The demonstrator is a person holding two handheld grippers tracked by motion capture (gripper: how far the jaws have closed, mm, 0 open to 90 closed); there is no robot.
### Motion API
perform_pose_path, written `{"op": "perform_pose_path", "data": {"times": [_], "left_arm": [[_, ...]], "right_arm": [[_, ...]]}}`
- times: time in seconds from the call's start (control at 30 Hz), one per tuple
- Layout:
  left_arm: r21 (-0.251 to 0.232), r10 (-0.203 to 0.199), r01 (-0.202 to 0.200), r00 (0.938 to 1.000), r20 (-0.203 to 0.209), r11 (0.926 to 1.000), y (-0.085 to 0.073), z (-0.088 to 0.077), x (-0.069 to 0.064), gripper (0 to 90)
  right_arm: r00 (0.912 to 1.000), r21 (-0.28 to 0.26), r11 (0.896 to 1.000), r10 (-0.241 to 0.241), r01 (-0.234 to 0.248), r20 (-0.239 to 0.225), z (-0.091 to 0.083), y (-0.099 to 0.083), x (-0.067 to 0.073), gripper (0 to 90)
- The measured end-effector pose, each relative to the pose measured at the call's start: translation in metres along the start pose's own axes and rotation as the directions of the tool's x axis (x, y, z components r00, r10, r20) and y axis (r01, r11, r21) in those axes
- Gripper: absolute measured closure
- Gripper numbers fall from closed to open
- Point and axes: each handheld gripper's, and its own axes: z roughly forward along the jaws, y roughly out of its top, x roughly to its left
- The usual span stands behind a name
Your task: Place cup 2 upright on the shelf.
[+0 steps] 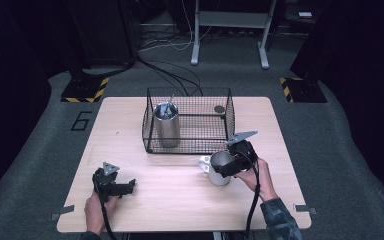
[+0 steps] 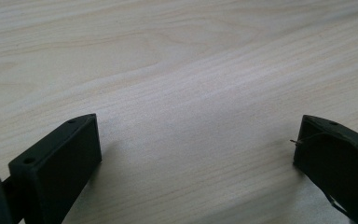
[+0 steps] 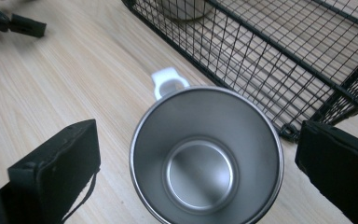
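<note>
With the steel mug standing upright between your right tongs, jaws spread, you're set to grasp; left tongs rest released on the worktop.

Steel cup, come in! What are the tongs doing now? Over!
Right tongs open, jaws either side of steel cup, not gripping. Left tongs open over bare table. Cup upright, just outside wire basket. Basket wall close beside cup.

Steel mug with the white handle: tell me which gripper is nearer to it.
Right. The right gripper hangs over the mug, jaws open either side; the left gripper rests far across the table.
</note>
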Motion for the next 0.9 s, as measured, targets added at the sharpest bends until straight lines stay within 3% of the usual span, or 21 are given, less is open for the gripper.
{"op": "perform_pose_path", "data": {"times": [0.27,0.37,0.73,0.9], "left_arm": [[0.000,0.001,-0.001,1.0000,0.000,1.0000,0.000,0.000,0.000,0.3],[0.009,0.005,-0.005,1.0000,0.004,0.9999,0.000,-0.001,0.001,0.3],[0.008,0.005,-0.005,1.0000,0.003,1.0000,0.000,0.000,0.001,0.3],[0.006,0.002,-0.002,1.0000,0.003,1.0000,0.000,0.000,0.000,0.3]], "right_arm": [[1.0000,0.039,0.999,0.007,-0.007,-0.003,0.011,-0.007,-0.006,0.0],[0.9999,0.051,0.999,-0.011,0.011,0.006,0.016,-0.009,-0.006,0.0],[0.9993,0.066,0.998,0.010,-0.012,0.035,0.029,-0.014,-0.004,1.0],[0.9994,0.065,0.998,-0.009,0.007,0.034,0.032,-0.016,-0.002,4.9]]}}
